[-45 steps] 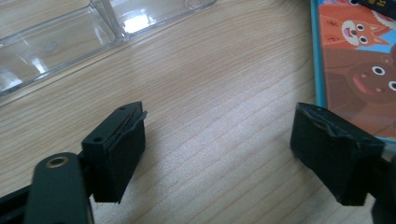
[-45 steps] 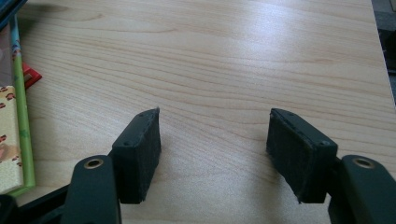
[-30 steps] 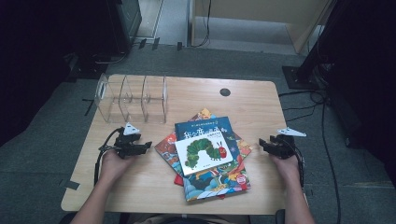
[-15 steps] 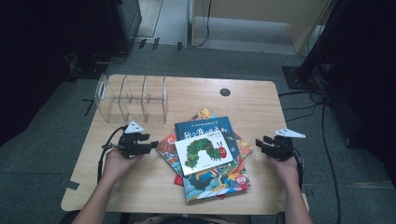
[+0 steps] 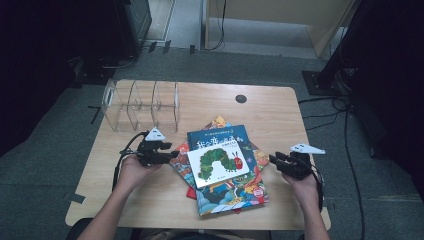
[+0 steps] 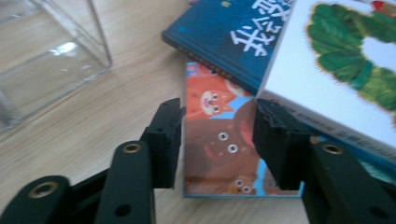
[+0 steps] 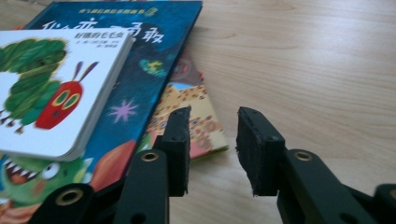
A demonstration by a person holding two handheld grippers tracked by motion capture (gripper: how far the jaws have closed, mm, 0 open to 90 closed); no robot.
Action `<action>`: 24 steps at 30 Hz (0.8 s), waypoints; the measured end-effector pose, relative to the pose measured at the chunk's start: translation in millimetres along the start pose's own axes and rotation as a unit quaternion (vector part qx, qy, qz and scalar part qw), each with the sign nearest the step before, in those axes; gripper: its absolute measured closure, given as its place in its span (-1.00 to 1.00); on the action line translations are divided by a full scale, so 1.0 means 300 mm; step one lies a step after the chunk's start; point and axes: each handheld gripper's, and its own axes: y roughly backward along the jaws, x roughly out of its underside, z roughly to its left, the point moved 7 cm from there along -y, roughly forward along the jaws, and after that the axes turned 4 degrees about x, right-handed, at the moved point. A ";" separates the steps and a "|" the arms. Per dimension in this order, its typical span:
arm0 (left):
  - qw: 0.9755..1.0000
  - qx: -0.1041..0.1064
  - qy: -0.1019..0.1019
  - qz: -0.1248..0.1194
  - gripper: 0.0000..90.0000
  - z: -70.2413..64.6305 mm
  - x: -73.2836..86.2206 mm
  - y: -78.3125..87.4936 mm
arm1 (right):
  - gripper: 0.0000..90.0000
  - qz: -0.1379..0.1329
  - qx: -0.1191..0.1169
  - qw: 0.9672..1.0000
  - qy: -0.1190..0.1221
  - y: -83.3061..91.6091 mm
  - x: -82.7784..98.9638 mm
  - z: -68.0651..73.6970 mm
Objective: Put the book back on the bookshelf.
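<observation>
A pile of picture books lies mid-table, topped by a white caterpillar board book (image 5: 217, 161) on a dark blue book (image 5: 220, 136). My left gripper (image 5: 174, 154) hovers at the pile's left edge. Its jaws have just been closing and stand open; in the left gripper view (image 6: 217, 140) the corner of an orange animal book (image 6: 215, 102) shows in the gap, untouched. My right gripper (image 5: 274, 160) is at the pile's right edge. Its jaws have also been closing and stand open (image 7: 212, 135) with nothing between them, a book corner (image 7: 196, 116) just beyond.
A clear acrylic divider rack (image 5: 140, 105) stands at the back left of the wooden table (image 5: 280, 110), close behind the left hand. A black round cable port (image 5: 241, 98) sits near the far edge. Cables trail from both grippers.
Both hands have moved inward toward the book pile, the left to the right and the right to the left. Both pairs of jaws look narrower than before.
</observation>
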 end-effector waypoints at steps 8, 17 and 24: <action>1.000 0.014 -0.013 0.009 0.34 -0.003 -0.022 -0.035 | 0.86 0.006 -0.029 0.999 0.020 0.019 0.017 0.095; 0.999 0.029 -0.013 -0.004 0.39 0.006 -0.037 -0.064 | 1.00 0.000 -0.060 0.998 0.020 0.011 0.027 0.141; 0.999 0.033 -0.008 0.004 0.25 -0.001 -0.034 -0.090 | 1.00 0.024 -0.083 0.995 0.046 -0.013 0.051 0.175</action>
